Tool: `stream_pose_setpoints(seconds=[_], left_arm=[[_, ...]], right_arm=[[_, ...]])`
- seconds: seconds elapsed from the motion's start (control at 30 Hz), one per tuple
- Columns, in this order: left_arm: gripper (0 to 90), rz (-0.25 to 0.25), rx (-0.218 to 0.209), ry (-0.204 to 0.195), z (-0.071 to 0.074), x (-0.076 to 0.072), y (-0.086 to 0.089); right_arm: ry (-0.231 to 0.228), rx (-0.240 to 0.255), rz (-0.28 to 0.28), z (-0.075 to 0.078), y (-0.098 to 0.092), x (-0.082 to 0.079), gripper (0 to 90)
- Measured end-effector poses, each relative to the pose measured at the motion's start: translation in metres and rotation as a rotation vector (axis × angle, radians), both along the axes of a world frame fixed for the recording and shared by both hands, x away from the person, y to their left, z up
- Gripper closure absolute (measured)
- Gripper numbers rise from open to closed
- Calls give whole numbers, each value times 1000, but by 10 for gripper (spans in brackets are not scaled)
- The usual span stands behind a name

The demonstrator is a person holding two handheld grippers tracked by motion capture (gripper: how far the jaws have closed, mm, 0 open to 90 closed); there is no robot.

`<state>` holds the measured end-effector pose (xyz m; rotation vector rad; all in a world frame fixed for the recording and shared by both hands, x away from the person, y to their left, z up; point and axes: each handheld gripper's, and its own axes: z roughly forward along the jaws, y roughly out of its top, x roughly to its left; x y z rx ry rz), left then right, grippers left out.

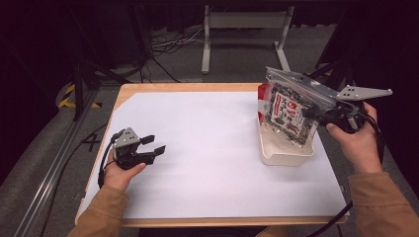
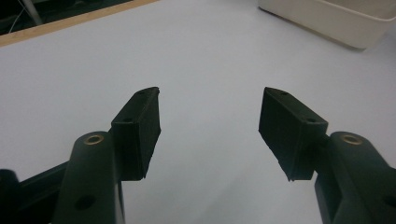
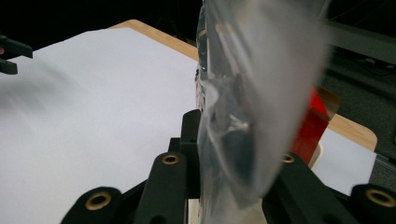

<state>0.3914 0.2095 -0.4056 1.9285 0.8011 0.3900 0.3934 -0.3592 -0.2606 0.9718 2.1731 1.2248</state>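
Bag held over tub, left jaws empty

Clear plastic bag [image 3: 243, 116] pinched between black jaws of right gripper [image 1: 316, 114], close against that gripper's camera; dark contents and red label visible through film. Hangs tilted above white tub [image 1: 286, 154], lower end inside or just over rim, cannot tell which. Tub on white sheet [image 1: 207, 148] at right side of wooden table [image 1: 148, 89]. Left gripper [image 1: 153, 144] well apart near left edge, resting low on sheet, jaws spread wide with nothing between. Left fingers [image 2: 140, 130] bare, sheet beneath
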Motion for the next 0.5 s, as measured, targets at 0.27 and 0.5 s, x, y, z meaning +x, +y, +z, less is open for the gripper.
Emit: stream_pose_setpoints(seconds=[0.27,0.5], left_arm=[[381,3,-9,2,0,0,1],[381,-7,-1,11,0,0,0]], right_arm=[[20,-26,11,-19,7,4,753],[30,7,1,-42,3,5,749]])
